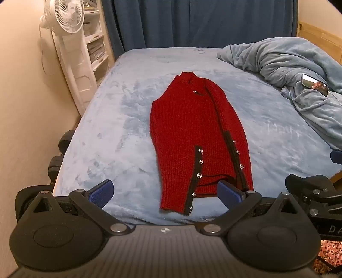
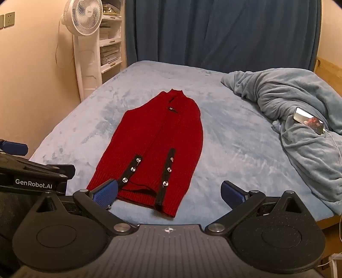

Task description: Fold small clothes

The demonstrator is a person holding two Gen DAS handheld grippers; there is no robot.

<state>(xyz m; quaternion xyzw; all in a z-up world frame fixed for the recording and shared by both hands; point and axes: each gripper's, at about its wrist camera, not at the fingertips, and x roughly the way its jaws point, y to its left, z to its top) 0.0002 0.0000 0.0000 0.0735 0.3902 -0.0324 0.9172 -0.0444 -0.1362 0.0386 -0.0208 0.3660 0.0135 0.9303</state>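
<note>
Dim warm light, soft focus, fisheye-bent edges

A deep red rib-knit sweater (image 1: 192,132) is seen, trimmed with black bands (image 2: 170,164) that are studded with silvery buttons (image 1: 199,175). The bed (image 1: 119,119) is covered in a pale blue plush sheet with lighter, brushed streaks. A duller grey-blue blanket (image 2: 299,102) is heaped on it, and on that a phone (image 2: 308,123) with a pale reflective face and a red-and-dark patch is laid. The curtain (image 2: 213,32) is coloured dark blue. The fan (image 2: 85,17) and shelves (image 2: 110,42) are white, the wall (image 1: 25,107) warm beige. Each hand-held gripper is made black and grey, with blue dotted pads, the left (image 1: 164,193) and right (image 2: 168,192) alike. A red floral print (image 1: 330,252) is glimpsed low down.
</note>
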